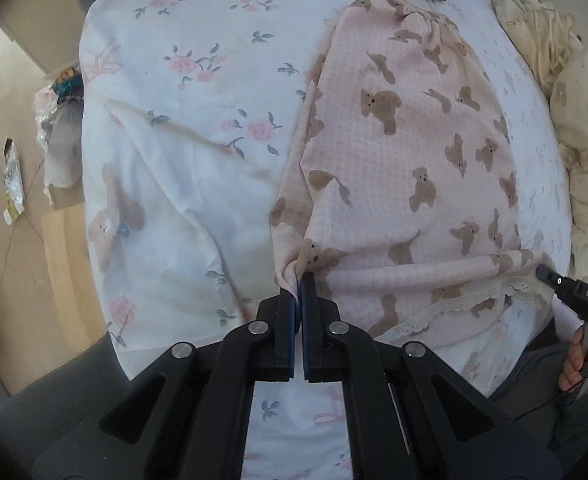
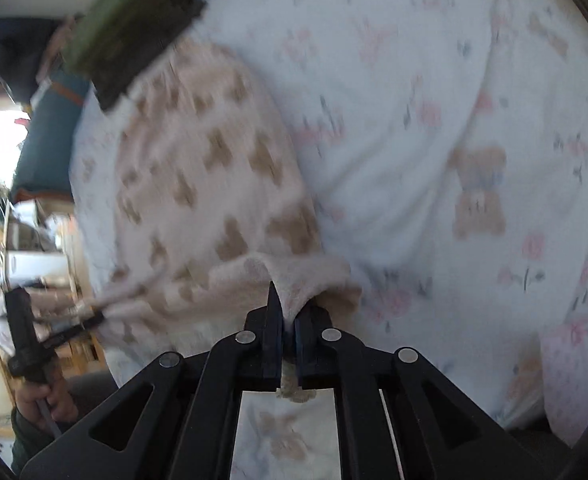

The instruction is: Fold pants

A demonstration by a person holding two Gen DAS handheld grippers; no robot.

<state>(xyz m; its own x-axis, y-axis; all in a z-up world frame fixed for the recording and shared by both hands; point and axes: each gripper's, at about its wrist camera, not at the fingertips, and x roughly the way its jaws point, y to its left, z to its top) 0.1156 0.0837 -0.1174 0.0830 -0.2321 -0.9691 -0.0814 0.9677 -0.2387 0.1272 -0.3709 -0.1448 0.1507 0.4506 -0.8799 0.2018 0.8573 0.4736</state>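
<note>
Left gripper (image 1: 298, 280) clamped on pants (image 1: 406, 152) hem corner, lower centre; right gripper (image 2: 288, 312) pinching opposite corner. Thin bites; risk of slipping, fold skewing.

Your left hand-held gripper (image 1: 299, 280) pinches the pink bear-print pants (image 1: 406, 152) at six o'clock; your right hand-held gripper (image 1: 544, 272) grips their lace hem at four o'clock, on the floral bed (image 1: 182, 80).
</note>
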